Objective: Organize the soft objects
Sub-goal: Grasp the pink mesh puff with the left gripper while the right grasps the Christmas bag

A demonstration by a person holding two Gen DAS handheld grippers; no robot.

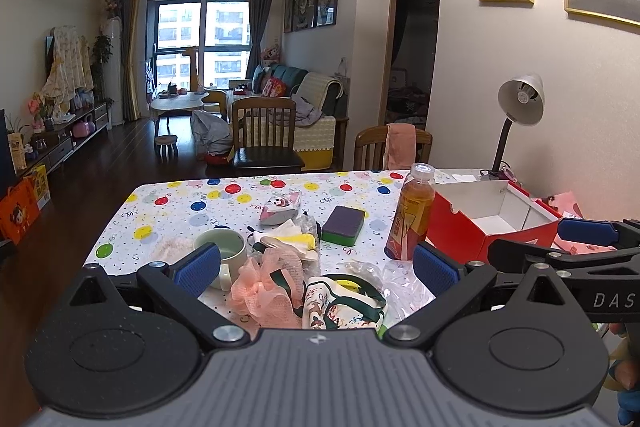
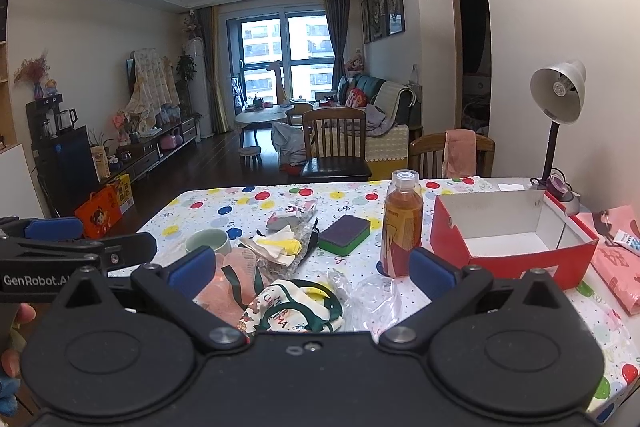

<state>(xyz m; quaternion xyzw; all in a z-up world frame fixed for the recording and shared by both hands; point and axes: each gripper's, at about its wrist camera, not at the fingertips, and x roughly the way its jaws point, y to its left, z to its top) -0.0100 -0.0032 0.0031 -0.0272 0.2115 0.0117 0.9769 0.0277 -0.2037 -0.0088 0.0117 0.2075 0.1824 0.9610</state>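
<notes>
Two tools hovered over the spotted surface (image 2: pixel 500 311), jaws spread wide, gripping nothing: my left tool (image 1: pixel 316 265) low in its frame, my right tool (image 2: pixel 312 267) likewise. Lower centre lay the soft pile: pink mesh puff (image 1: pixel 264 287) and Christmas-print cloth (image 2: pixel 292 311), partly reading "CHR". I judged it best to pinch the cloth's bunched middle, then carry it to the red box (image 2: pixel 512 259) at right. "GenRobot" and "DAS" marked the tools.

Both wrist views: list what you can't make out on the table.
- Mug: left view, claw finger hides its near side; contents unseen.
- Pink mesh puff: right view, mostly behind claw finger.
- Bottle label: too small to read.
- Red box: inner floor partly hidden by its front wall.
</notes>
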